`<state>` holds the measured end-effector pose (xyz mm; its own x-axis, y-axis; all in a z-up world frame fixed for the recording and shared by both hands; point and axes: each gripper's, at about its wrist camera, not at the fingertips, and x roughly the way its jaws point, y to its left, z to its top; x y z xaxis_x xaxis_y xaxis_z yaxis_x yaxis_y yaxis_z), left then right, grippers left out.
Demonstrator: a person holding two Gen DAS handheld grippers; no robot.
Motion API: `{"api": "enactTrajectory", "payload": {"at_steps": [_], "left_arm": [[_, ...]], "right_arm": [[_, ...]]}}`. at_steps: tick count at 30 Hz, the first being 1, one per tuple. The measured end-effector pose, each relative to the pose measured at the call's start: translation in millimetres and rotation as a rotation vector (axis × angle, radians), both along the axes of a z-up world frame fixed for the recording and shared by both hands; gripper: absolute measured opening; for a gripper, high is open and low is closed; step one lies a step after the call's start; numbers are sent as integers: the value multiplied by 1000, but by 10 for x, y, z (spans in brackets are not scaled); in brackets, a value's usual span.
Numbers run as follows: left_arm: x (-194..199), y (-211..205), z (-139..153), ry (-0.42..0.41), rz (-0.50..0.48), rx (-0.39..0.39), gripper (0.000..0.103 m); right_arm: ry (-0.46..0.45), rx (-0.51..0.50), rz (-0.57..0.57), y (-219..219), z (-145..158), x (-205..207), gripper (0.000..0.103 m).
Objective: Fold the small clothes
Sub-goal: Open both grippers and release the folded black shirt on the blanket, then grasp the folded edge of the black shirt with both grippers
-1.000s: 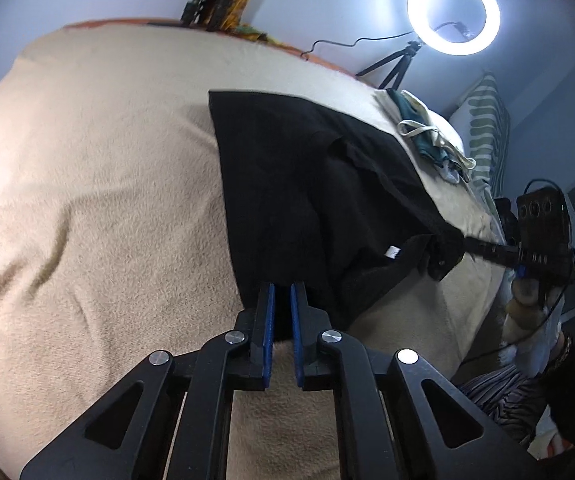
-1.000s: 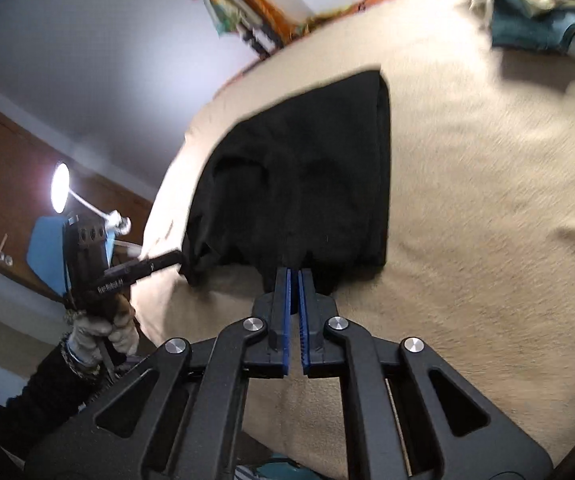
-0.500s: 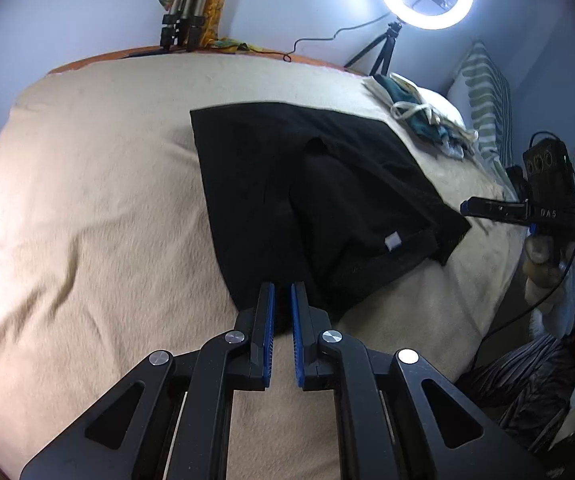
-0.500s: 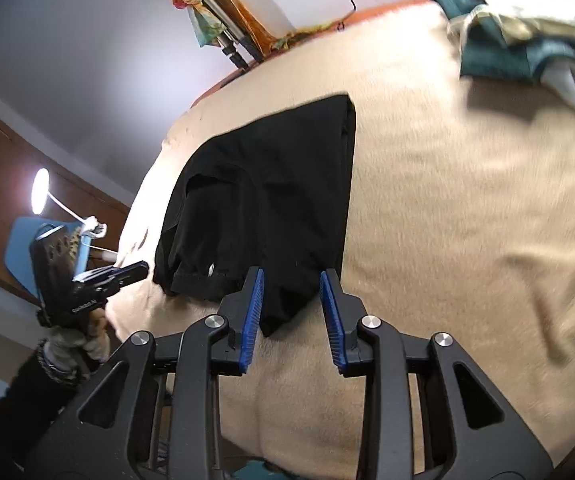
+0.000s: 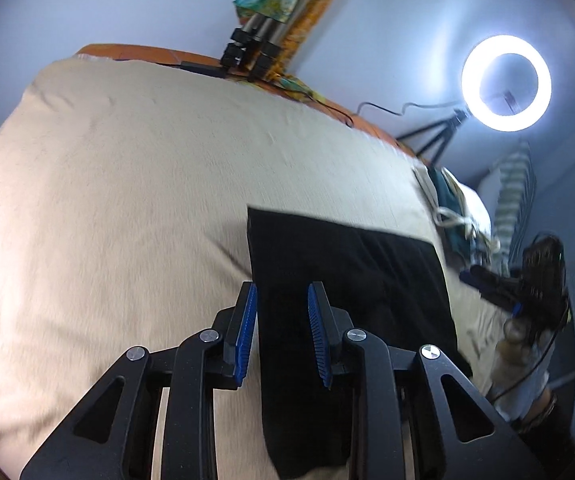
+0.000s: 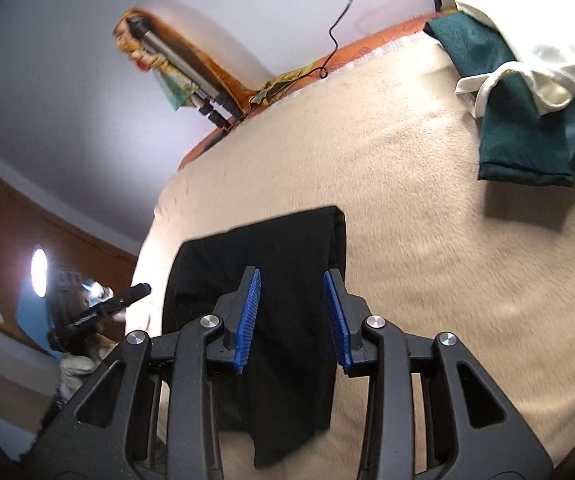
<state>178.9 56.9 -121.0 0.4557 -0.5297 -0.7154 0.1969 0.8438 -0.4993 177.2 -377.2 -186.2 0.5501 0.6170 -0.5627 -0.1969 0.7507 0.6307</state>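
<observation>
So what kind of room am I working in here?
Probably a bedroom used for filming: a beige blanket covers a bed, a ring light stands behind, and a clothes pile waits beside the black garment.

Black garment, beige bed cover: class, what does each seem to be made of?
Black garment: likely soft matte knit cotton; it lies limp, with no sheen. Beige bed cover: probably fleece or brushed blanket fabric; its surface looks fuzzy, with soft ripples.
</observation>
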Motion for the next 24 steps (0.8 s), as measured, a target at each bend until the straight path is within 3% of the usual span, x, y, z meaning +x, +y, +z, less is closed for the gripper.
{"api": "enactTrajectory", "payload": {"at_steps": [7, 12, 16, 17, 18, 24], "left_arm": [[305, -19, -260, 92, 15, -56, 25], [365, -38, -314, 108, -3, -98, 25], [374, -72, -279, 72, -21, -106, 21], [377, -88, -268, 67, -23, -99, 18], [374, -90, -255, 60, -22, -98, 3], [382, -22, -113, 13, 10, -116, 1]], "right_arm": [[46, 31, 19, 44, -172, 302, 35], [53, 1, 44, 150, -226, 400, 35], [48, -13, 61, 237, -227, 482, 9], [45, -18, 60, 251, -221, 496, 8], [42, -25, 57, 262, -219, 515, 6], [-8, 15, 31, 165, -98, 593, 4]]}}
